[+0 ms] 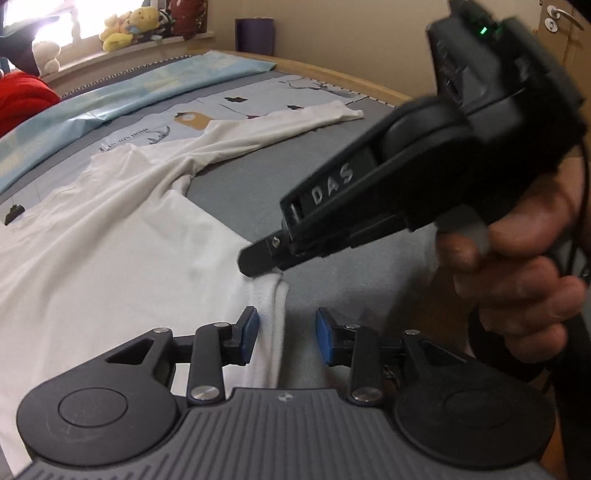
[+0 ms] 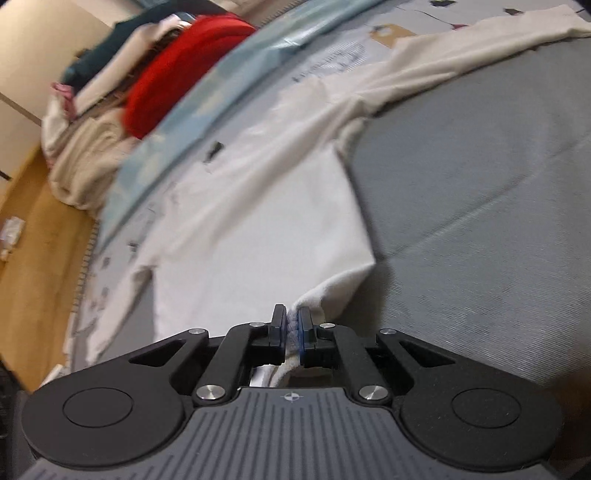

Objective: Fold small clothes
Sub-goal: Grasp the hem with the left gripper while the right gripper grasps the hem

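White cotton, a long-sleeved shirt [image 1: 110, 251], lies spread flat on the grey bed cover [image 1: 332, 155], one sleeve stretched away, so folding looks barely begun. The right gripper [image 2: 291, 325] is clamped on the hem corner; the left gripper [image 1: 286, 332] stands apart around the same edge. The shirt's far side is cut off from view.

Home bedroom: bed [image 1: 229, 192], windowsill plush toys [image 1: 129, 26].

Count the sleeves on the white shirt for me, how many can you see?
2. One sleeve stretches out across the grey bed toward the far edge; the other sleeve lies along the shirt's opposite side, near the bed's edge, mostly cut off in the left wrist view.
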### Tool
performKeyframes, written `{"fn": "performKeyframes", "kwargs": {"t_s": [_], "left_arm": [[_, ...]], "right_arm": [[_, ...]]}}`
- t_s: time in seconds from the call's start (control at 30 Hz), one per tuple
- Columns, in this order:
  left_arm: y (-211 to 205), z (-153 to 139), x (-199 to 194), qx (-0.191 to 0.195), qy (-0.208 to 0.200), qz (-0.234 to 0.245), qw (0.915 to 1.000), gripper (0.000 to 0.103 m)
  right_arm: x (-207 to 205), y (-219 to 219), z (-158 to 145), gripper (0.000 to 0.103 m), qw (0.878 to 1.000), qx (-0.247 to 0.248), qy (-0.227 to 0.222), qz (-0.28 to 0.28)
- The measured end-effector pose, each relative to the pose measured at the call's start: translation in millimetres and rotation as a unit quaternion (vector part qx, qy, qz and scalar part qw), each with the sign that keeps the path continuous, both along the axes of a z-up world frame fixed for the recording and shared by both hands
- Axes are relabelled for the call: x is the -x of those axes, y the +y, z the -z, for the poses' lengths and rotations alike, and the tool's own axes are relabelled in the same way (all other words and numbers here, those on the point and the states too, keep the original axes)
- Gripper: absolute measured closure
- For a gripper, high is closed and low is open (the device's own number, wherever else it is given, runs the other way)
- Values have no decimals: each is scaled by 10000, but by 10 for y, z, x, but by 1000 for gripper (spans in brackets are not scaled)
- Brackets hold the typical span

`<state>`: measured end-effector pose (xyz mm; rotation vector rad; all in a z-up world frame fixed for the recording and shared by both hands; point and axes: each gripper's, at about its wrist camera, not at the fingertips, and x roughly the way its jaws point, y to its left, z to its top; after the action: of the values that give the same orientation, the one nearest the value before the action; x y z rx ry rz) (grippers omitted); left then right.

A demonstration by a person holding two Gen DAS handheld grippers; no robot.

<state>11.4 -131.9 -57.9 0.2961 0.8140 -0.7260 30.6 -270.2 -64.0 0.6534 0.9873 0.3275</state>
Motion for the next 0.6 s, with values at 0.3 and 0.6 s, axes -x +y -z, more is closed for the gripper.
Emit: {"fn": "performKeyframes", "kwargs": {"t_s": [0.3, 0.6], "left_arm": [[699, 61, -575, -76, 385, -2331, 9717, 99], [926, 69, -637, -105, 585, -2754, 9595, 99]], "right_arm": [[-96, -100, 79, 80, 9978, -69, 216, 627], [-203, 267, 337, 72, 9955, 130, 937, 109]]}}
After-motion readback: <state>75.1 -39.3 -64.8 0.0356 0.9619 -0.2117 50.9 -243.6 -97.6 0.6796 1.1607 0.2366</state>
